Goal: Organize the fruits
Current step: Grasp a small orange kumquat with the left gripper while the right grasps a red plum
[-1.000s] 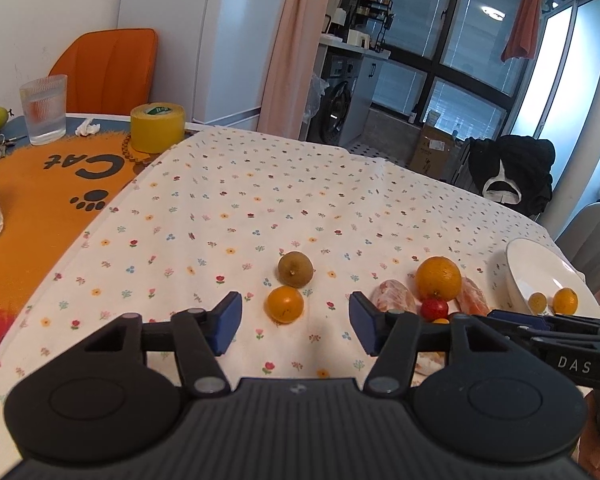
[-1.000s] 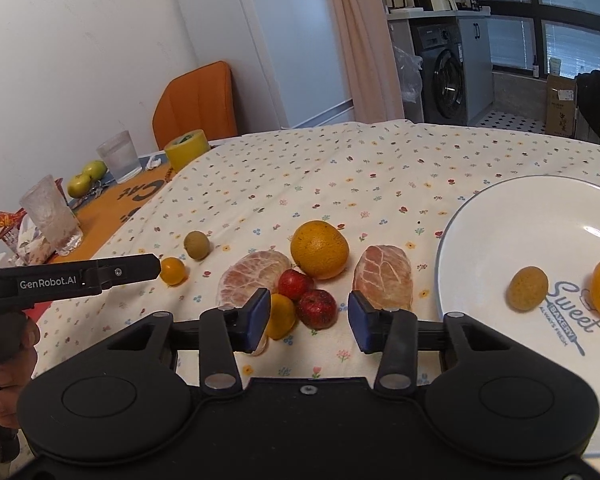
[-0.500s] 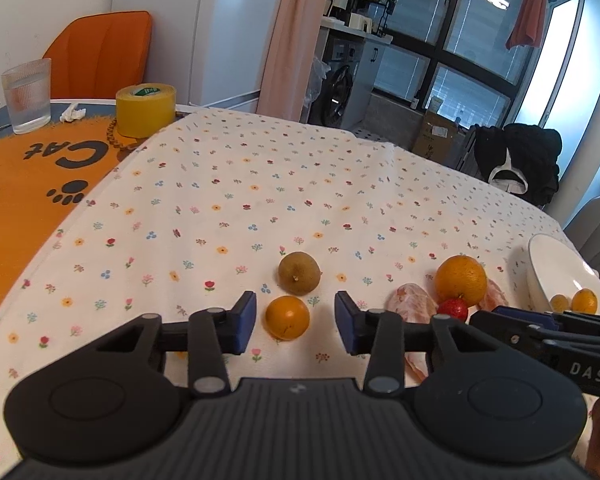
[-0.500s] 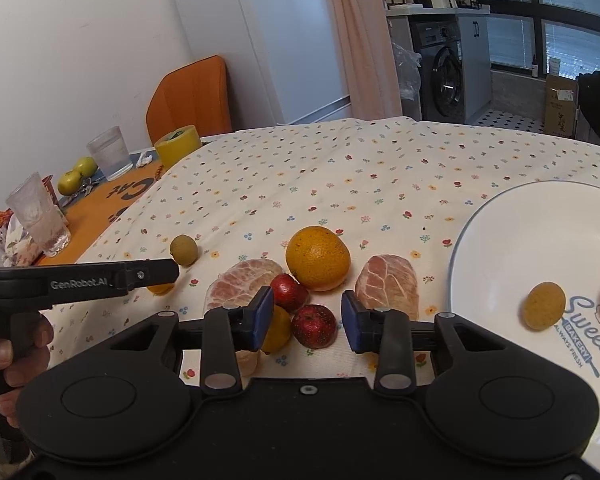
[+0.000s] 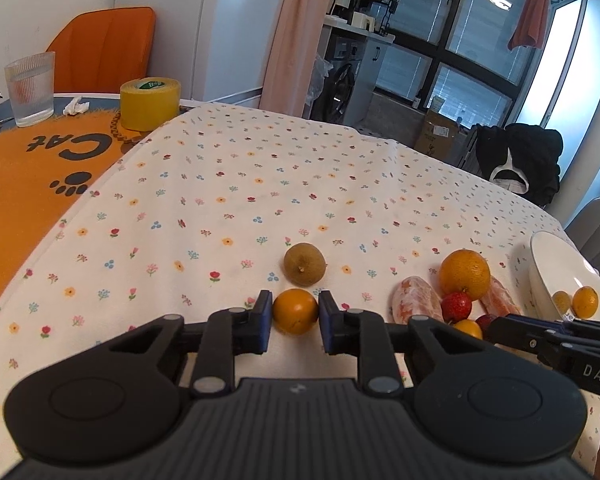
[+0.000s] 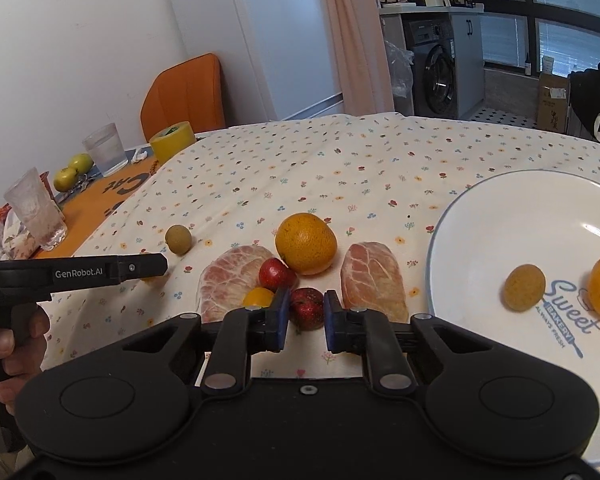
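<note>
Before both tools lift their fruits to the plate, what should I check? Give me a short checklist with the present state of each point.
1. Left tool centred on the small round orange fruit: ok, the fruit sits between the blue pads.
2. Pads touching that fruit: cannot tell, slight gaps seem to remain.
3. Right tool around the dark red berry: ok.
4. Neighbours clear of the right tool: not ok, the small yellow fruit lies against the left pad.
5. Free room on the white round plate: ok, only two fruits on it.
</note>
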`<state>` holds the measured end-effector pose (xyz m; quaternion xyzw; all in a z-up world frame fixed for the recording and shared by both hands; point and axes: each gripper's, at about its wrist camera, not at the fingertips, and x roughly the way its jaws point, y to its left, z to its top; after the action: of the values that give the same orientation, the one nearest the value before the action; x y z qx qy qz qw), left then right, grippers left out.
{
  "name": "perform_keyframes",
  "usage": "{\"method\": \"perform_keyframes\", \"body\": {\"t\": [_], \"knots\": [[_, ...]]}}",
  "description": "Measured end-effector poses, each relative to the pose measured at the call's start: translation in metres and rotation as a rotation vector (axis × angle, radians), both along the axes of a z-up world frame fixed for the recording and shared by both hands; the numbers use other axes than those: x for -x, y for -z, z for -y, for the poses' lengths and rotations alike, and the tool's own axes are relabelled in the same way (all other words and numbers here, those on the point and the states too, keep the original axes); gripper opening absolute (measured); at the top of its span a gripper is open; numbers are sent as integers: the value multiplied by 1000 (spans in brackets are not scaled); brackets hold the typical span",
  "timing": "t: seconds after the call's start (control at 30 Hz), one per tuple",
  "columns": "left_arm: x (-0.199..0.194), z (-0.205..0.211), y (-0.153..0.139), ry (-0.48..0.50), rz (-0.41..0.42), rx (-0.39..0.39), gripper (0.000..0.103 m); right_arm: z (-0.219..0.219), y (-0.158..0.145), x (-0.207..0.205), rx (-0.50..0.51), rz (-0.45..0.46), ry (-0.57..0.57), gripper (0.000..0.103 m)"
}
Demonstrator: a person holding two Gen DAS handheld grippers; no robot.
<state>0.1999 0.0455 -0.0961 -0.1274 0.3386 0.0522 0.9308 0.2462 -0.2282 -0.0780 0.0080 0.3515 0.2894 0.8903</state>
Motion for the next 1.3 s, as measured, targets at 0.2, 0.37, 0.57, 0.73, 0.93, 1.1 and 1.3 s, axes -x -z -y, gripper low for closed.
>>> {"method": "perform_keyframes", "body": {"t": [0.2, 0.37, 0.57, 0.73, 0.93, 1.1, 1.3], "knots": [[8, 3, -3, 8, 8, 3, 23, 4, -2, 8, -3, -2, -6, 13], [9, 2, -3, 4, 8, 8, 23, 1, -3, 7, 12, 6, -4, 21], [5, 0, 1, 5, -6, 13, 23, -10, 3, 2, 46, 6, -12, 28], [2, -1, 5, 8, -12, 14, 23, -13, 3, -1, 61, 17, -8, 30], [-1, 0, 6, 11, -7, 4, 23, -17, 6, -4, 73, 18, -14, 30], [1, 0, 5, 10, -4, 2, 23, -17, 7, -3, 68, 15, -19, 25], [7, 2, -2, 10, 11, -5, 23, -11, 0, 3, 49, 26, -21, 24]]}}
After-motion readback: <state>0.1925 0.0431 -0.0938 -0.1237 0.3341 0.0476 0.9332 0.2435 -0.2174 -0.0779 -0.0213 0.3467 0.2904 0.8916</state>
